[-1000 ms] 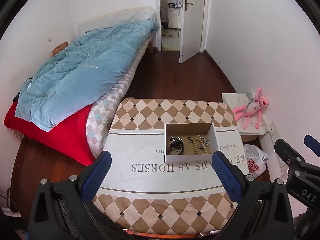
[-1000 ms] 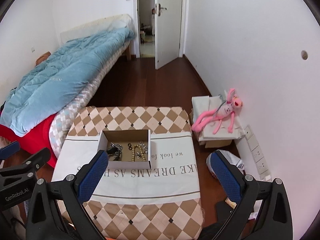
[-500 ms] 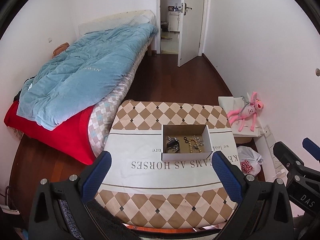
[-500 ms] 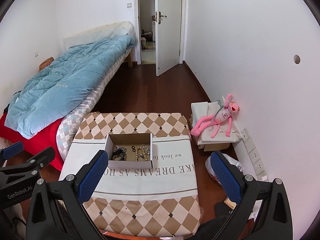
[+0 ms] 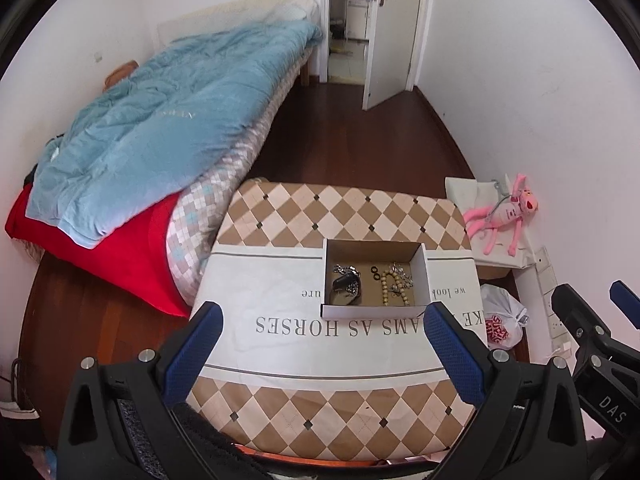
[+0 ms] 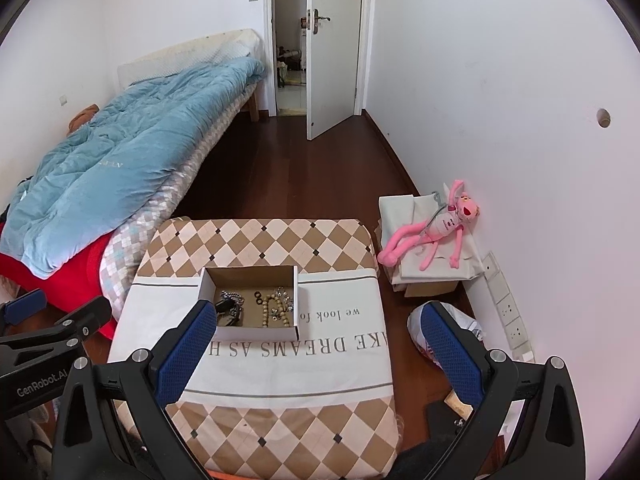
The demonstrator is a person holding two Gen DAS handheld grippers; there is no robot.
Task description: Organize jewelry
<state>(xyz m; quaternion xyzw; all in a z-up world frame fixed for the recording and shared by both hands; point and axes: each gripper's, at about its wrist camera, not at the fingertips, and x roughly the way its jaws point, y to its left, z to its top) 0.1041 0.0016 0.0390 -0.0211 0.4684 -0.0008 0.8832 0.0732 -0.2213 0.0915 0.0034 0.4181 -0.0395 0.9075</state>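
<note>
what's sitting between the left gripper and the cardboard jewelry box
Only bare printed tablecloth, seen in the left wrist view, separates the left gripper from the open cardboard box.

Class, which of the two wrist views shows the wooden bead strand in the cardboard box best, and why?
The left wrist view: the bead strand lies unobstructed and larger inside the cardboard box, between the open fingers of the left gripper. The right wrist view shows the strand too, but smaller, with a blue pad of the right gripper covering the box's near corner.

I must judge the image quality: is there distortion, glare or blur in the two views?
Left wrist view: strong fisheye bending with dark corners, soft daylight, the jewelry in the box sharp enough, no glare. Right wrist view: the same bending, the door frame curved, the wall bright, no motion blur.
</note>
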